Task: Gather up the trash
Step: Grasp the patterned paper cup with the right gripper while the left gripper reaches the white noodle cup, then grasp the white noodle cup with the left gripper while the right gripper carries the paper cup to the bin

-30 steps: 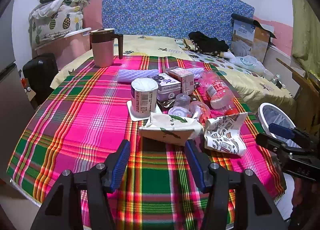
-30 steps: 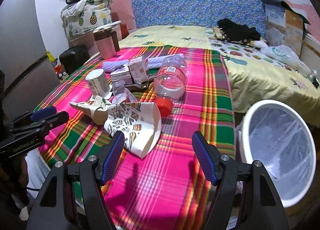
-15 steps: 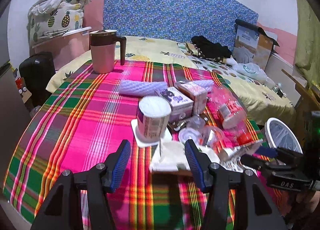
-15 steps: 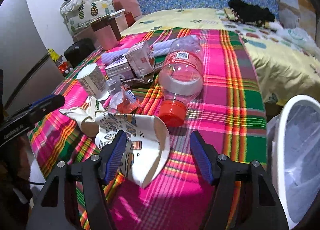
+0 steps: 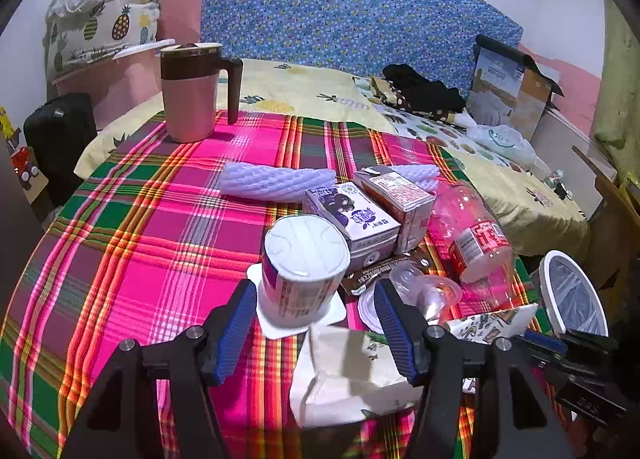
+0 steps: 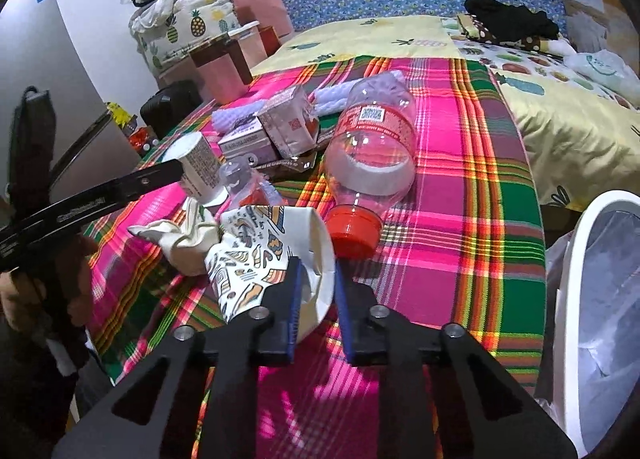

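My right gripper is shut on the rim of a patterned paper cup that lies on its side on the plaid cloth. My left gripper is open and its jaws are opening. A white tub stands upright at its fingertips, with the pads apart from it. A crumpled white paper bag lies under its right finger. Behind are two drink cartons, clear plastic cups and a clear bottle with a red cap, lying on its side.
A white bin lined with a plastic bag stands off the table's right edge. A pink and brown mug stands at the far left of the cloth, and a white foam net lies mid-table. A bed with clothes and a box lies beyond.
My right gripper closed from wide open onto the paper cup's rim. My left gripper moved forward over the crumpled bag up to the white tub.
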Tool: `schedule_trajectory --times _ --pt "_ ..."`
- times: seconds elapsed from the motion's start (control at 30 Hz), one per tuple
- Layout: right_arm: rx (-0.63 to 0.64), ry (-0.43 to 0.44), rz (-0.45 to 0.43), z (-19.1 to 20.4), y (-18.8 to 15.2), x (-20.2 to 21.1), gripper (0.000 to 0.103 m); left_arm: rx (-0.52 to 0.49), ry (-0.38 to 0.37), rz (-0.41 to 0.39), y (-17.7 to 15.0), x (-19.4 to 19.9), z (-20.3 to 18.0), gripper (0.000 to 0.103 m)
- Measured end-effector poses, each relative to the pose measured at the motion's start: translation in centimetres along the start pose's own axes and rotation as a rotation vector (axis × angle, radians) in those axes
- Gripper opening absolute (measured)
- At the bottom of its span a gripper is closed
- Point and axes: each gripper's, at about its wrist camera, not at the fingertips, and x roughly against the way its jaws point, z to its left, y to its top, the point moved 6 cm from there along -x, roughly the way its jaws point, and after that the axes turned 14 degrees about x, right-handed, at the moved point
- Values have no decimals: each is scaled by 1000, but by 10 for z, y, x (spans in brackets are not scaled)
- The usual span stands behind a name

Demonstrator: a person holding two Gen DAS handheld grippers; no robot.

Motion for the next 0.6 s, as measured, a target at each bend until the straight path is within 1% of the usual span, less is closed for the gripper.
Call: schedule_trajectory --times 0.1,0.37,0.4,0.47,0.6 --pt "6 -20 -12 -1 0 6 10 6 10 15 1 -8 0 61" --pt "-18 -33 -32 -6 -2 13 10 25 41 33 7 -23 2 61" --pt "-21 -36 -38 -7 -1 15 10 25 44 31 8 -24 1 60" --pt "-25 -43 -45 -8 -1 17 10 19 51 25 9 -25 0 52" --pt "-35 -57 -62 -12 0 22 10 9 51 -1 10 -17 -4 51"
